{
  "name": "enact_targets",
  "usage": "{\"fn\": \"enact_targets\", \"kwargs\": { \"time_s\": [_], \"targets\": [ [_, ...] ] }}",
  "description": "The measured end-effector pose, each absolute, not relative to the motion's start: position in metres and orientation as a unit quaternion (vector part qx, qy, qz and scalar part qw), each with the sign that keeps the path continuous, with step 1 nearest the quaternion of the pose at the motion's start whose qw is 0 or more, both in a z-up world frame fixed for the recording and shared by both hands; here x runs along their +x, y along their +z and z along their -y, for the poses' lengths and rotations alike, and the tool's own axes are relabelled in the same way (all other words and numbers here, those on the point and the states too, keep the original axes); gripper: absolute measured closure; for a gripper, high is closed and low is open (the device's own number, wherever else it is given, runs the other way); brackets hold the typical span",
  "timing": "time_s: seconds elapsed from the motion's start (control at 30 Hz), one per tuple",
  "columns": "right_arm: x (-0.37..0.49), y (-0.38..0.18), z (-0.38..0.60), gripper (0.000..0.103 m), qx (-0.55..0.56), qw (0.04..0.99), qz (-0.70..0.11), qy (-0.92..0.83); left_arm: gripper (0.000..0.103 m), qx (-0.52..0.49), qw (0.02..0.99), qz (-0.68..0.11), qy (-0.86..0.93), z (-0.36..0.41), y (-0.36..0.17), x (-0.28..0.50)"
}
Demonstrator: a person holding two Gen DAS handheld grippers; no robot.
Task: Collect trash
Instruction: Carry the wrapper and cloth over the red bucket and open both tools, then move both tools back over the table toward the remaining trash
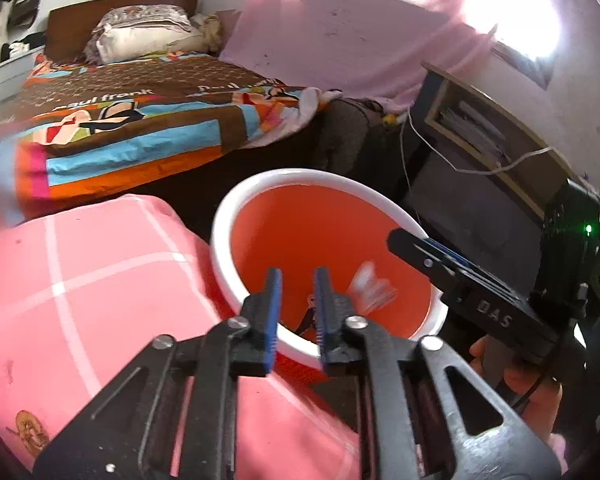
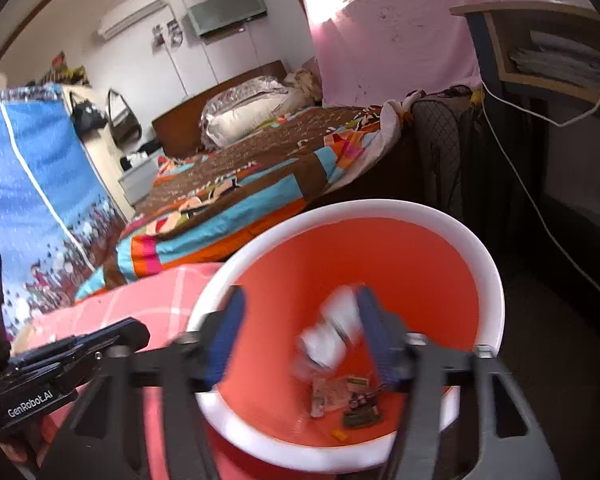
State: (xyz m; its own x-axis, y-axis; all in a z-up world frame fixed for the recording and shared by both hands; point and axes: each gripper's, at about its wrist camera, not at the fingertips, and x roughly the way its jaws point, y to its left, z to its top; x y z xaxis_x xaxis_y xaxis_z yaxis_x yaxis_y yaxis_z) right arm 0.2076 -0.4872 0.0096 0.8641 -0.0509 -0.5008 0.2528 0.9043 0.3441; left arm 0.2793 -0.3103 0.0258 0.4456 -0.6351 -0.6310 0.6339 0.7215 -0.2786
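The bed [image 2: 260, 168] lay behind an orange bin [image 2: 380, 264] with a white rim. Right tongs [image 2: 300, 336] stood spread over its mouth, a blurred white scrap [image 2: 332, 336] between them above wrappers [image 2: 348, 396] on the bottom. Left tongs [image 1: 297, 304] gaped narrowly, empty.
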Motion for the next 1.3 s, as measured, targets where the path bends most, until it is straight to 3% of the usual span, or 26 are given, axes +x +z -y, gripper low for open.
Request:
{"fn": "enact_targets", "kwargs": {
  "time_s": [0.13, 0.27, 0.4, 0.67, 1.03, 1.3],
  "targets": [
    [0.207, 0.011, 0.487, 0.025, 0.208, 0.943, -0.245, -0.083, 0.027, -0.011, 0.861, -0.363, -0.356, 0.298, 0.030, 0.278],
    [0.212, 0.012, 0.486, 0.019, 0.207, 0.943, -0.247, -0.084, 0.019, -0.014, 0.869, -0.356, -0.345, 0.290, 0.034, 0.277],
    [0.212, 0.018, 0.482, 0.000, 0.205, 0.947, -0.230, -0.087, 0.000, -0.029, 0.883, -0.340, -0.323, 0.277, 0.041, 0.276],
    [0.205, 0.040, 0.455, 0.000, 0.179, 0.969, -0.156, -0.071, 0.000, -0.053, 0.946, -0.231, -0.222, 0.228, 0.061, 0.260],
    [0.190, 0.070, 0.383, 0.000, 0.103, 0.994, -0.032, -0.019, 0.000, -0.062, 0.979, -0.143, -0.131, 0.149, 0.079, 0.227],
    [0.186, 0.077, 0.334, 0.000, 0.074, 0.997, 0.012, 0.029, 0.000, -0.063, 0.990, -0.105, -0.075, 0.097, 0.083, 0.201]
  ]
}}
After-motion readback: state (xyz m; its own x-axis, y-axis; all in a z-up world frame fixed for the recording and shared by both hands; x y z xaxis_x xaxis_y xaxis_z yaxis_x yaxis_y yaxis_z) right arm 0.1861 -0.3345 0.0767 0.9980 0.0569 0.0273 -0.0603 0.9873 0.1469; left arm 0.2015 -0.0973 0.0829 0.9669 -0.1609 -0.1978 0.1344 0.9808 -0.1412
